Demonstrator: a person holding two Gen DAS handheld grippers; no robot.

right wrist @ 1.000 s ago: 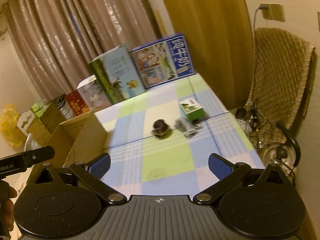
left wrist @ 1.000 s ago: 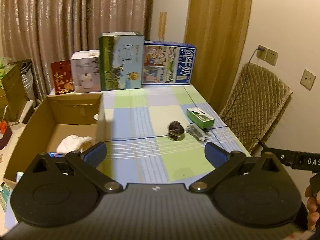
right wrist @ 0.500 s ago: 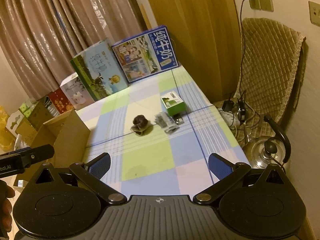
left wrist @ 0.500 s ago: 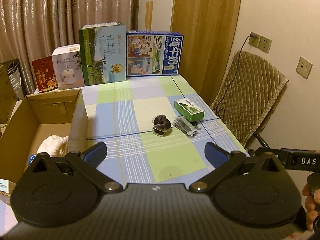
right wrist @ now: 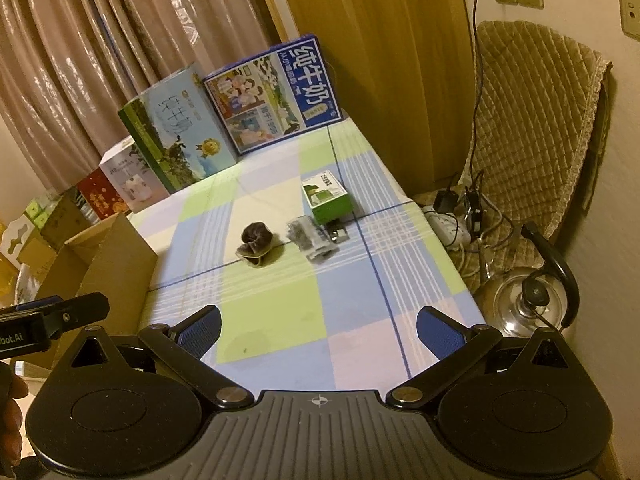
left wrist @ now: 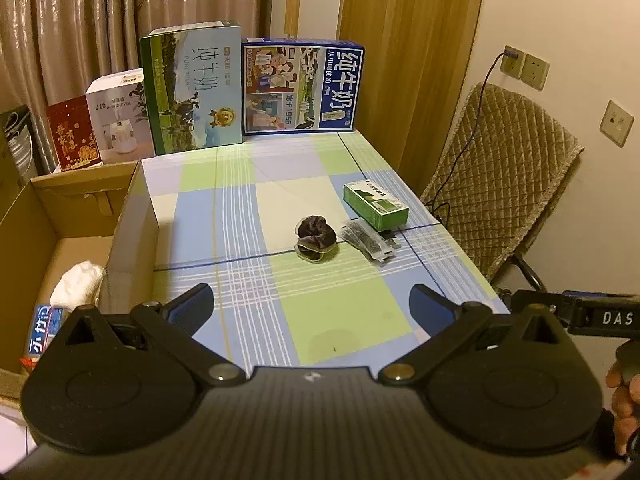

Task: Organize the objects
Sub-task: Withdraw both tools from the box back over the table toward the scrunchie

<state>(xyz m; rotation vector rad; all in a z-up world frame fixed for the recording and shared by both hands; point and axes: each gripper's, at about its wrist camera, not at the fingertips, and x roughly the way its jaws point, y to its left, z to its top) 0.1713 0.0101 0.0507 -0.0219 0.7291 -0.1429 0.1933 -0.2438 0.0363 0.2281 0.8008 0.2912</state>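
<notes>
The left gripper (left wrist: 312,306) and right gripper (right wrist: 318,326) are hovering over the near edge of the checked table (left wrist: 344,320), jaws spread wide and holding nothing. Farther on, a dark scrunchie (left wrist: 316,236), a clear packet (left wrist: 368,242) and a green box (left wrist: 376,204) are lying close together, and the cardboard box (left wrist: 132,216) is standing at the table's left edge. Milk cartons (left wrist: 248,88) are lining the far edge.

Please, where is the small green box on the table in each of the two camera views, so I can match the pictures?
Left wrist view: the small green box lies right of centre, just behind the dark packet.
Right wrist view: the small green box sits near the centre, again just behind the dark packet.
Shared landmark: the blue milk carton standing at the table's far end.
</notes>
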